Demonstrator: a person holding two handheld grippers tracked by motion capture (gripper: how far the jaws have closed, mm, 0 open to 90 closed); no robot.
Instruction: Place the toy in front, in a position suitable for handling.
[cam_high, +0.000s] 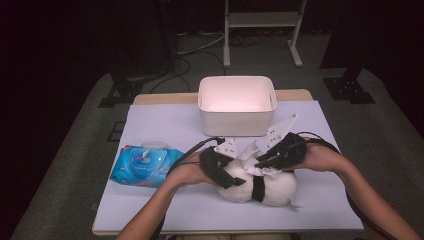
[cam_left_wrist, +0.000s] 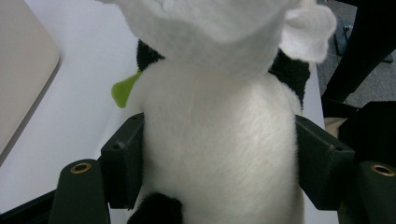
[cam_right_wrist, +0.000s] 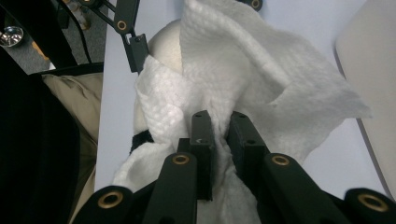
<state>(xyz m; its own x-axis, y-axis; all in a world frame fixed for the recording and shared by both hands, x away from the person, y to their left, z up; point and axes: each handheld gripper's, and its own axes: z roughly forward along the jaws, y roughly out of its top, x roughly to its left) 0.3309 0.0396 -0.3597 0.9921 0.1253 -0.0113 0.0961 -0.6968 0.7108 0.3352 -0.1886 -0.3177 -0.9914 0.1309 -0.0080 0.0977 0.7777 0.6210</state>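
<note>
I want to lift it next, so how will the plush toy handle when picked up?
The plush toy probably squashes: its fur bulges between the left gripper jaws. It looks light for its size and should not slip, being fuzzy. Its rounded body might roll if nudged.

From my remote seat, the white-and-black plush toy (cam_left_wrist: 219, 140) looks like soft, short-pile fleece, matt and faintly fuzzy, with a lime-green felt-like tab (cam_left_wrist: 123, 88) at its side. The crumpled white wipe (cam_right_wrist: 243, 74) I read as embossed, cloth-like paper, rough and dull. The left gripper (cam_left_wrist: 219, 163) and right gripper (cam_right_wrist: 219, 135) seem to be matt black plastic with brassy metal inserts. The blue wipes pack (cam_high: 145, 166) is glossy film. The white rectangular bin (cam_high: 236, 106) appears to be smooth plastic, and the pale tabletop (cam_high: 165, 120) is flat and matt.
</note>
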